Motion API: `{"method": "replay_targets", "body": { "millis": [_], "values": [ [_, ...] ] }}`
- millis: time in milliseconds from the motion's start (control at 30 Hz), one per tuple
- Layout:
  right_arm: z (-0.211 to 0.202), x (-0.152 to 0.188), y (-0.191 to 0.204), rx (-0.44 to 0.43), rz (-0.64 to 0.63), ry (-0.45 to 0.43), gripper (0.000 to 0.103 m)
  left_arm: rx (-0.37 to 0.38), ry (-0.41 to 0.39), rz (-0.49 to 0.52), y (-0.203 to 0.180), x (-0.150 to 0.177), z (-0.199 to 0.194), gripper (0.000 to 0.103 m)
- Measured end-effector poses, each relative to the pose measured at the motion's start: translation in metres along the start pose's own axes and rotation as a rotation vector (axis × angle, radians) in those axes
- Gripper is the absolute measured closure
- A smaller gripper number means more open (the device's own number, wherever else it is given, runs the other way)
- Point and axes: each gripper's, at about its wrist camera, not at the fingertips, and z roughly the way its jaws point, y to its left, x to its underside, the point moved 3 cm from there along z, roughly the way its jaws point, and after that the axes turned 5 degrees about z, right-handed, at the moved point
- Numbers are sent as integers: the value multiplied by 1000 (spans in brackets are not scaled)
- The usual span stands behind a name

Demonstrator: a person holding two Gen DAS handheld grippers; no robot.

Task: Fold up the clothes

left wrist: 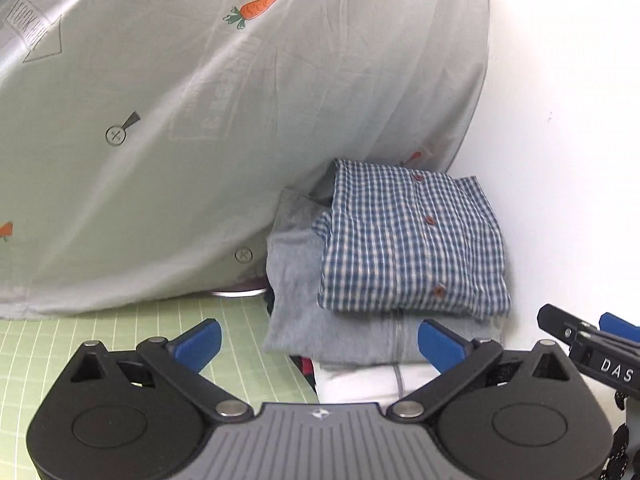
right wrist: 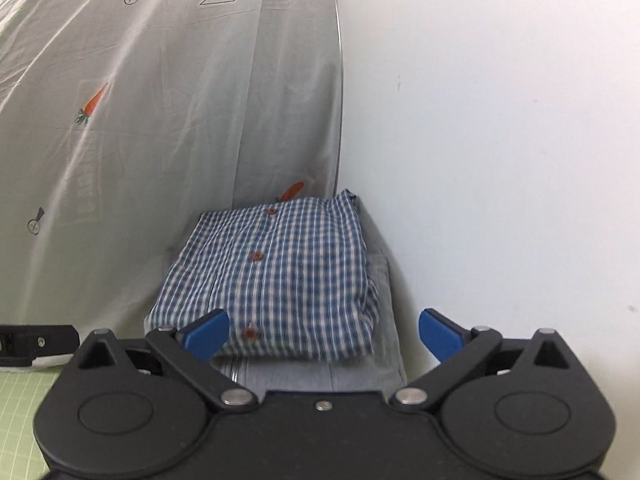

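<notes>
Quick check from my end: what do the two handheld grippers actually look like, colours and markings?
Both match: the left gripper and right gripper have matte black bodies with round housings, black linkage arms on silver pivot pins, and blue fingertips. The left one's centre plate is ribbed grey with a small white logo. White letters "DAS" show on the right gripper's side.

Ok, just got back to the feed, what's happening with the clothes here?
A person is folding clothes with a handheld gripper in each hand. The folded blue checked shirt lies on top of a stack, over a folded grey garment, in the corner between a white wall and a carrot-print sheet. Both the left gripper and the right gripper stand wide open with nothing gripped. The shirt looks set down and released.
</notes>
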Motion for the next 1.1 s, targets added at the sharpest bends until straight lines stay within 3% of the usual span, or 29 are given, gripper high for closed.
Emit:
{"method": "replay_targets", "body": {
  "millis": [100,267,500,1100],
  "values": [
    [-34,26,-6,3,28,55,1,3,49,-13,-3,26,-20,0],
    [-71,66,-12,8,100,152,1,-1,112,72,-15,64,-45,0],
    [-116,106,-14,17,89,229,1,18,165,119,-24,105,-76,0],
    [-161,126,-23,21,81,256,1,30,167,155,-42,135,-117,0]
  ]
}}
